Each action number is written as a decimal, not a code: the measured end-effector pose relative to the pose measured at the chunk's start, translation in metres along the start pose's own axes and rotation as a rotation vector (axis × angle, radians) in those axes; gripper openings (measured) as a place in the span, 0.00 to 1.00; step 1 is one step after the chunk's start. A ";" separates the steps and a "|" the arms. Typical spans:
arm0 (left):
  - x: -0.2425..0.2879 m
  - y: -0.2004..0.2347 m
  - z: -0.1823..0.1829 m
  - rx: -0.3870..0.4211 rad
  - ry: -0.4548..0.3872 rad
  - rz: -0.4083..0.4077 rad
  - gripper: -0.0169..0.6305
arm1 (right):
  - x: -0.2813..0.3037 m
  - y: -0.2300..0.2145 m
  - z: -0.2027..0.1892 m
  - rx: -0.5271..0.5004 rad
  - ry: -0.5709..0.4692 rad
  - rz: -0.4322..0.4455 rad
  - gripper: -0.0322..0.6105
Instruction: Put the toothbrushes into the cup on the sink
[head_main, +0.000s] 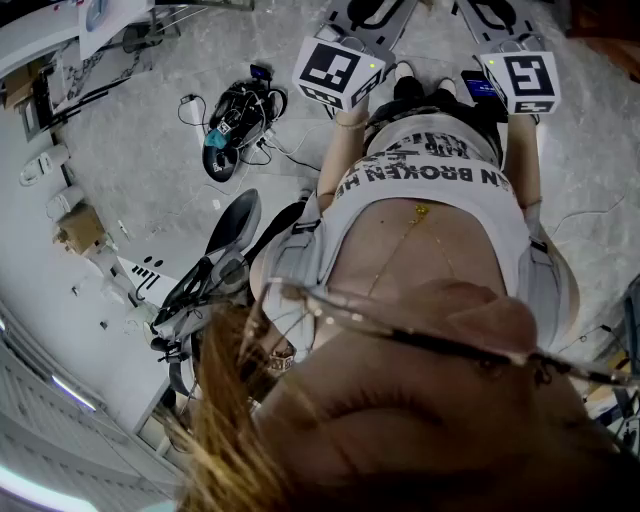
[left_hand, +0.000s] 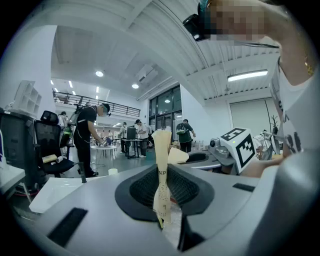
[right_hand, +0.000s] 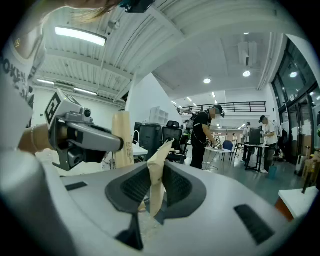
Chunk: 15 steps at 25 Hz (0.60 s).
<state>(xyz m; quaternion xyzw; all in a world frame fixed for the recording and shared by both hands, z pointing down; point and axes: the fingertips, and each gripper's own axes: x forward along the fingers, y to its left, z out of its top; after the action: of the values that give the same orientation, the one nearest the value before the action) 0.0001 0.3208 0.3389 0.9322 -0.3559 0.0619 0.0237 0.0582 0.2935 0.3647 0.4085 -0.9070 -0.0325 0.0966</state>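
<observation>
Both grippers point out across a large hall. My left gripper (left_hand: 162, 195) is shut on a beige paper-wrapped toothbrush (left_hand: 161, 150) that stands upright between the jaws. My right gripper (right_hand: 155, 195) is shut on a second paper-wrapped toothbrush (right_hand: 157, 170), its top bent to the right. In the right gripper view the left gripper's body (right_hand: 82, 134) and its wrapped toothbrush (right_hand: 121, 140) show at the left. The head view looks down on the person's torso, with the two marker cubes (head_main: 337, 72) (head_main: 524, 82) at the top. No cup or sink is in view.
A black office chair (head_main: 232, 228) and a white desk (head_main: 110, 330) stand close on the left. A bundle of cables and gear (head_main: 236, 125) lies on the marbled floor. Several people (left_hand: 89, 137) work at tables (right_hand: 226, 150) farther off.
</observation>
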 end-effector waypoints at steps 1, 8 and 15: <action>0.000 -0.002 0.000 -0.002 -0.001 0.000 0.12 | -0.002 0.000 -0.001 0.000 0.000 0.001 0.17; 0.006 -0.011 0.000 -0.025 -0.019 0.019 0.12 | -0.013 -0.010 -0.002 0.023 -0.024 0.022 0.17; 0.008 -0.006 -0.003 -0.020 -0.013 0.083 0.12 | -0.016 -0.020 -0.007 0.028 -0.024 0.035 0.17</action>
<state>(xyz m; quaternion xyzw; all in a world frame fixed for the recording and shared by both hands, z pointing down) 0.0094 0.3202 0.3433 0.9167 -0.3949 0.0534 0.0282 0.0846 0.2923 0.3666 0.3934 -0.9155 -0.0230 0.0808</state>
